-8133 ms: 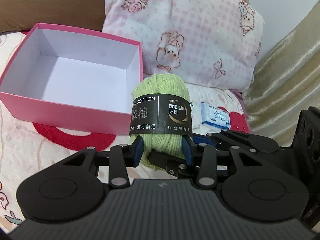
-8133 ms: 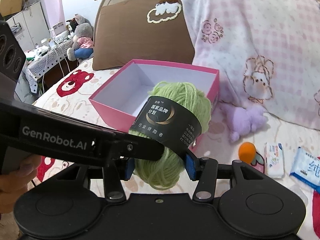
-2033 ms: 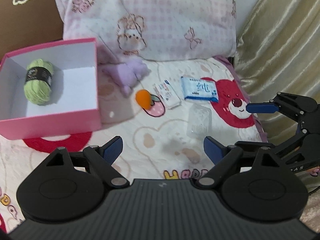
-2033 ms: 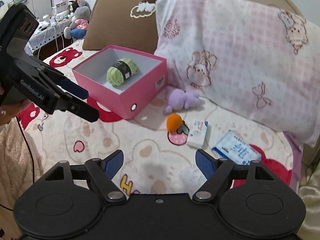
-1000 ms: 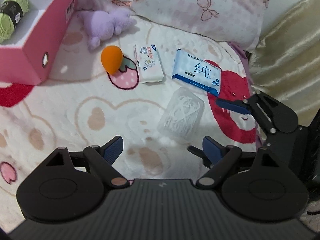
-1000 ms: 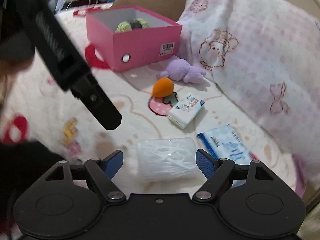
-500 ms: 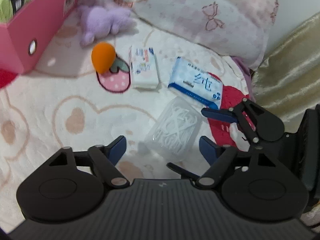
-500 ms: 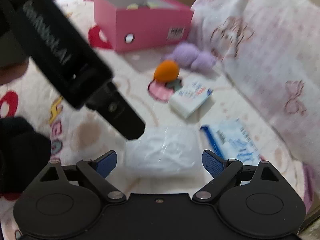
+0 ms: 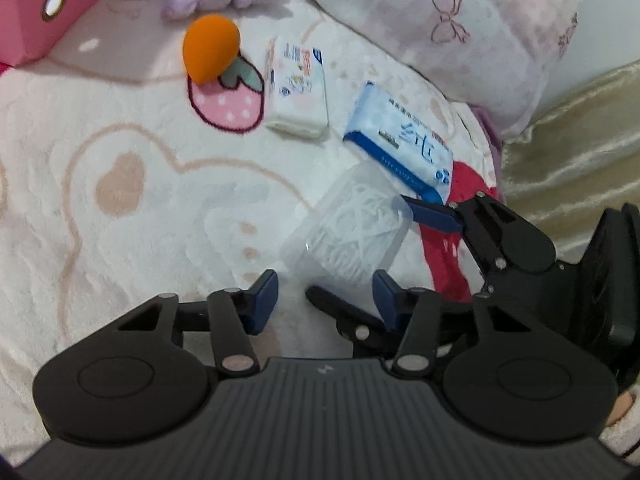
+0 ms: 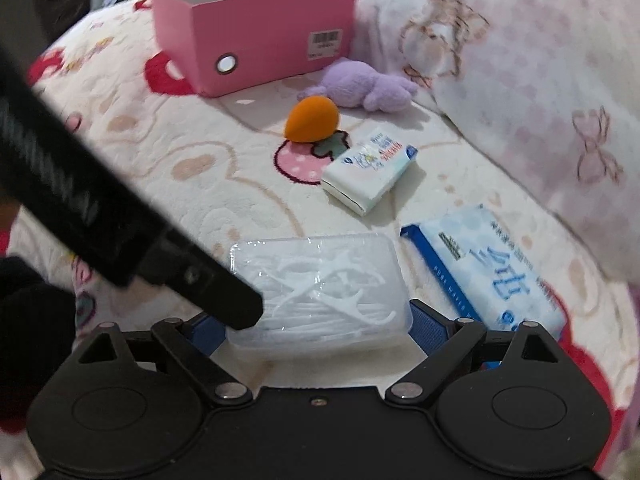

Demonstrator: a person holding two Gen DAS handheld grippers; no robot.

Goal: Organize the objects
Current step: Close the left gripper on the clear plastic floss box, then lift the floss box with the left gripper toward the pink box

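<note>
A clear plastic box of floss picks (image 10: pixel 320 292) lies flat on the bed's patterned blanket (image 10: pixel 192 176), just beside a blue-and-white wipes pack (image 10: pixel 488 268). The right claw (image 10: pixel 316 330) is spread as wide as it goes, one blue pad at each short end of the box. Its right pad looks to be at the box's edge, but whether either pad truly presses on the plastic cannot be told. In the left wrist view one blue finger of this claw reaches the box's far corner (image 9: pixel 432 214).

The left claw (image 9: pixel 324 300) is closing, its jaws now fairly narrow. The near corner of the box (image 9: pixel 352 232) sits between them, close to the right pad, while the left pad stands clear of it over the blanket. In the right wrist view the left claw's dark finger crosses over the box's left end, blurred.

Beyond the box lie a small white tissue pack (image 10: pixel 370 170), an orange egg-shaped sponge (image 10: pixel 312 120) beside a strawberry print, and a purple plush toy (image 10: pixel 360 86). Farther back stands the open pink box (image 10: pixel 256 32), with a barcode label on its side. A pink checked pillow (image 10: pixel 520 80) leans along the right. A bit of the person's hand shows at the lower right edge of the left wrist view.
</note>
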